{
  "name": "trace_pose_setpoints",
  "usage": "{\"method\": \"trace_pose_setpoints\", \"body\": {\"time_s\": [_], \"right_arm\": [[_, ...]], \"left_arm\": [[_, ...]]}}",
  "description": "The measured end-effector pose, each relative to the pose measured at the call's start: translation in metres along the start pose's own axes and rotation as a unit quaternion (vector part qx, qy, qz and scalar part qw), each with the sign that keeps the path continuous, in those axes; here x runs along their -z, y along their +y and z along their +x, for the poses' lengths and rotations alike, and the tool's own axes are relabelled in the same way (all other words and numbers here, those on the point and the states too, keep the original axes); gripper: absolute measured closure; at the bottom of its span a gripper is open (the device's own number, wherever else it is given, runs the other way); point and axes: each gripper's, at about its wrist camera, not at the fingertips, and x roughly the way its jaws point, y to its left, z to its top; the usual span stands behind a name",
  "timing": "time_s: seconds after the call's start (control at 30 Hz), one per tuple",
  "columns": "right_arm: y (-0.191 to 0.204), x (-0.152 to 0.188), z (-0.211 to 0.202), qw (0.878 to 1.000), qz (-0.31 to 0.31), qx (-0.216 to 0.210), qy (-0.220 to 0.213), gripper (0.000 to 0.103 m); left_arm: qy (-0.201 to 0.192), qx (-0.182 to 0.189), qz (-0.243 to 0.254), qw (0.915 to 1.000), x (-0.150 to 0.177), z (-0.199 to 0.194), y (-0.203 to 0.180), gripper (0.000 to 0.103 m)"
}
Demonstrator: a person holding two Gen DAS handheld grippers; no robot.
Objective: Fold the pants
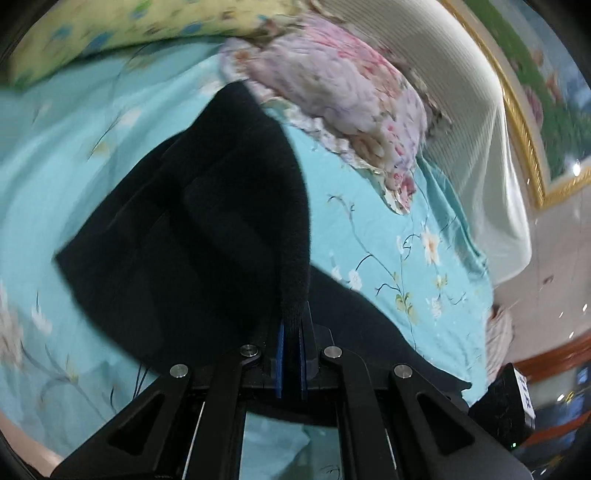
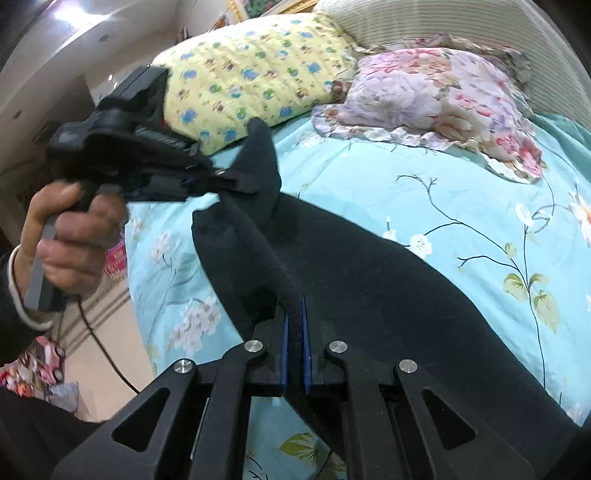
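Black pants lie on a turquoise floral bedsheet. My left gripper is shut on a thick edge of the pants and holds it lifted. In the right wrist view the pants spread across the bed, with one edge stretched taut between both grippers. My right gripper is shut on that edge. The left gripper also shows in the right wrist view, held in a hand, pinching the far end of the same edge above the bed.
A yellow patterned pillow and a pink floral pillow lie at the head of the bed, against a ribbed white headboard. The bed's left edge drops to the floor, where a cable hangs.
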Motion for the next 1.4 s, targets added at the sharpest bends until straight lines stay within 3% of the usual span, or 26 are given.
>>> {"method": "trace_pose_setpoints", "body": {"time_s": [0.13,0.33,0.67,0.87,1.03,1.4], "right_arm": [[0.01,0.004,0.006,1.0,-0.021,0.006,0.02,0.096],[0.016,0.011,0.012,0.998,-0.033,0.012,0.042,0.096],[0.017,0.015,0.024,0.996,-0.041,0.024,0.075,0.096],[0.012,0.016,0.033,0.995,-0.018,0.032,0.093,0.087],[0.013,0.016,0.029,0.996,0.0,0.033,0.086,0.063],[0.006,-0.003,0.002,0.998,0.061,0.016,0.028,0.059]], "left_arm": [[-0.013,0.02,-0.027,0.9993,0.016,-0.003,0.025,0.099],[-0.025,0.033,-0.029,0.9987,0.03,-0.001,0.042,0.099],[-0.014,0.056,-0.047,0.9972,0.045,0.007,0.069,0.098],[-0.029,0.028,-0.056,0.9976,0.044,-0.006,0.084,0.093],[-0.04,0.018,-0.076,0.9962,0.038,-0.02,0.103,0.076],[-0.042,0.008,-0.101,0.994,0.025,-0.032,0.122,0.053]]}}
